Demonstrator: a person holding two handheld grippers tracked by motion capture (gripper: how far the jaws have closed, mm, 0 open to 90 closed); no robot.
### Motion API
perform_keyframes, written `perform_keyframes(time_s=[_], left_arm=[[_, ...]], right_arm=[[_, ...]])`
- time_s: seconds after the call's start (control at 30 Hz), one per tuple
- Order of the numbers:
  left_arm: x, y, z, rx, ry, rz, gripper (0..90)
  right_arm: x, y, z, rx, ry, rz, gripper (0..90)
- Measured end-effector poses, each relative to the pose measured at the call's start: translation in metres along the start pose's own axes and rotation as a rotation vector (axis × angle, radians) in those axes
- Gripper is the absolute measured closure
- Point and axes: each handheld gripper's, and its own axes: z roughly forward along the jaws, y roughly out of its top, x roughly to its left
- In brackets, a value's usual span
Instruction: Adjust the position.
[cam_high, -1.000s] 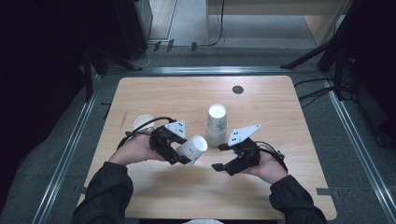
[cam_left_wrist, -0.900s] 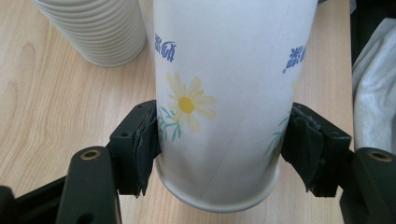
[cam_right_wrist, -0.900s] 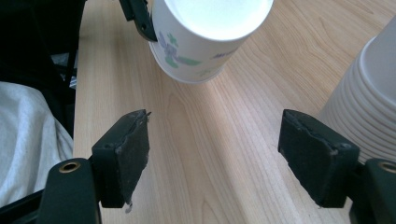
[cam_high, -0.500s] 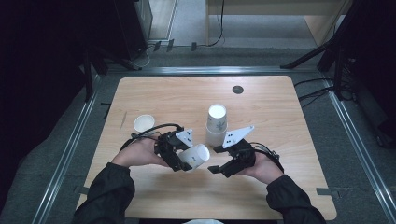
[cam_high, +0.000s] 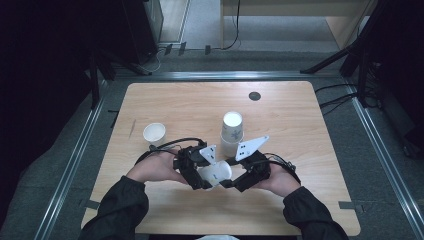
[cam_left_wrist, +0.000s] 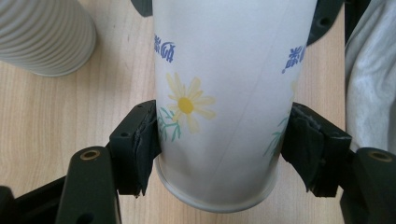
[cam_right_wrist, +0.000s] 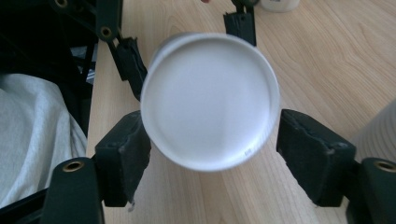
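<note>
the flowered paper cup (cam_left_wrist: 224, 102) lay on its side above the surface (cam_high: 310, 200), carried level between the two hands near the front edge. the left gripper (cam_high: 196, 167) had its jaws clamped on the cup's wall just behind the rim, both pads (cam_left_wrist: 142, 140) pressing in, which judged by the pose kept the bottom end free for the other hand. the right gripper (cam_high: 244, 176) faced that white bottom (cam_right_wrist: 210, 100); its jaws had just been closing around it, the left pad touching or nearly so, the right one a little apart, so probably a hand-over in progress and not yet a grip.

just behind the hands stood a tall upturned stack of ribbed cups (cam_high: 232, 131), near enough for the right gripper's grey plate to brush. a single small cup (cam_high: 154, 133) sat upright to the left, well apart, and a dark round disc (cam_high: 254, 96) lay far back, neither in the way
</note>
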Motion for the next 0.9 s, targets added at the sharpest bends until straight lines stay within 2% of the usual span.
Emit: perform_keyframes(time_s=[0.27,0.57,0.6,0.67,0.73,0.8,0.9], left_arm=[[-0.0002,0.0,0.0029,-0.012,-0.009,0.002,31.2],[-0.0001,-0.0011,0.0039,-0.018,-0.017,0.009,29.5],[-0.0001,-0.0011,0.004,-0.019,-0.016,0.008,29.0],[-0.0001,-0.0016,0.0041,-0.027,-0.019,0.008,27.5],[0.0002,-0.0018,0.0044,-0.03,-0.042,-0.004,24.5],[0.0006,-0.002,0.0033,-0.043,-0.036,0.005,17.8],[0.0035,-0.0032,0.0012,-0.07,-0.024,-0.015,14.5]], right_arm=[[0.0011,0.0021,0.0056,0.0,0.029,-0.006,33.0],[0.0019,0.0032,0.0058,-0.007,0.03,-0.016,35.2],[0.003,0.0034,0.0057,0.0,0.036,-0.004,35.2],[0.0025,0.0037,0.0056,-0.002,0.035,-0.012,35.1],[0.0024,0.0037,0.0052,-0.003,0.042,-0.01,35.1],[0.0026,0.0036,0.0044,-0.005,0.042,-0.009,35.0],[0.0013,0.0034,0.0029,-0.015,0.041,-0.011,35.1]])
